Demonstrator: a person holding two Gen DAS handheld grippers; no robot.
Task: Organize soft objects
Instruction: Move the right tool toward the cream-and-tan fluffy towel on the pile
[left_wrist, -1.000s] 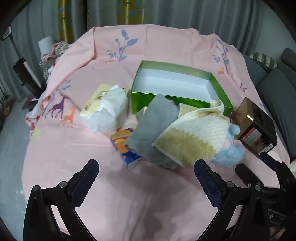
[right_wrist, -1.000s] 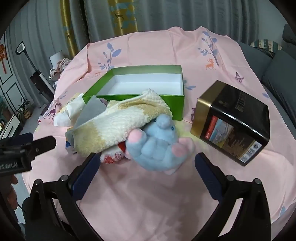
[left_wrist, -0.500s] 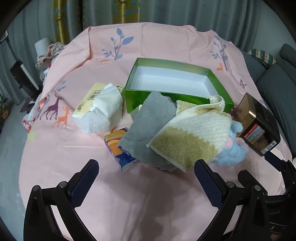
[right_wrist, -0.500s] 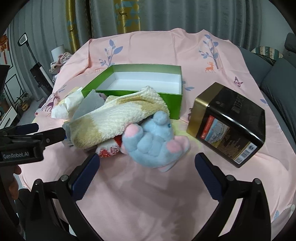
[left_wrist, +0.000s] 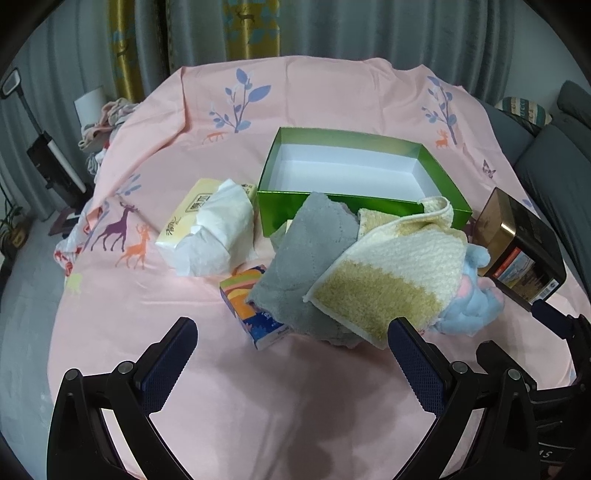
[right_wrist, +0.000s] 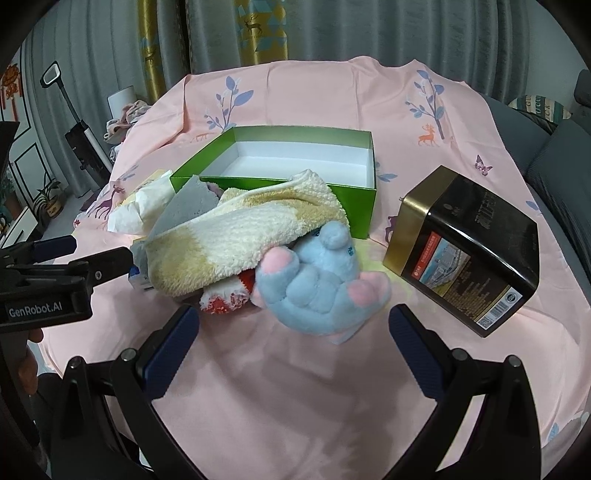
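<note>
A heap of soft things lies in front of an open green box (left_wrist: 354, 201) (right_wrist: 364, 212): a grey cloth (left_wrist: 310, 258) (right_wrist: 192, 206), a cream and yellow towel (left_wrist: 391, 273) (right_wrist: 236, 236) on top, and a blue plush toy (left_wrist: 469, 306) (right_wrist: 317, 288) with pink paws at the right. A red and white soft item (right_wrist: 223, 297) pokes out under the towel. The box's white inside holds nothing. My left gripper (left_wrist: 291, 363) is open, short of the heap's near edge. My right gripper (right_wrist: 291, 352) is open just before the plush toy.
A tissue pack (left_wrist: 210, 225) and a small colourful packet (left_wrist: 251, 306) lie left of the heap. A black and gold tin (left_wrist: 517, 243) (right_wrist: 465, 251) lies on its side at the right. The pink printed cloth (left_wrist: 288, 413) covers the table; a grey sofa (left_wrist: 554, 177) stands beyond its right edge.
Both grippers have drawn back a little from the heap, so it looks smaller and farther. The objects have not moved. Both grippers stay open.
</note>
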